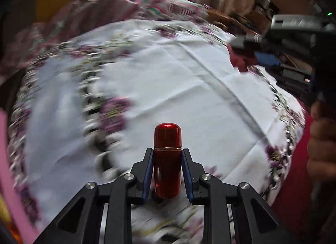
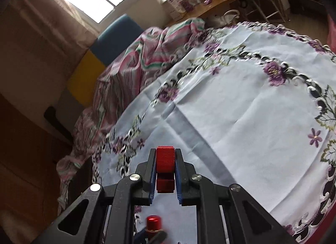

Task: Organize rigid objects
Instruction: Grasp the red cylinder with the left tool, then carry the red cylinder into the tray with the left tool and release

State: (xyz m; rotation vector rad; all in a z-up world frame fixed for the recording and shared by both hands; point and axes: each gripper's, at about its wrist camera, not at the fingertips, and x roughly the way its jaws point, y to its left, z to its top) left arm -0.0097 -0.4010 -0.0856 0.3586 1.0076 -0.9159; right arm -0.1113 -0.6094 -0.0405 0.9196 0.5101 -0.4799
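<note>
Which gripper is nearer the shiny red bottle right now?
Left. The left gripper is clamped around the red bottle; the right gripper, gripping a red block, is above it.

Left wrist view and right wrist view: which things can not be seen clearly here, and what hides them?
- Red bottle, left wrist view: its base is hidden behind the left gripper.
- Tablecloth, left wrist view: the flower pattern is smeared by motion blur.
- Red block, right wrist view: its sides are covered by the fingers of the right gripper.
- Jars on the far table, right wrist view: labels too small.
</note>
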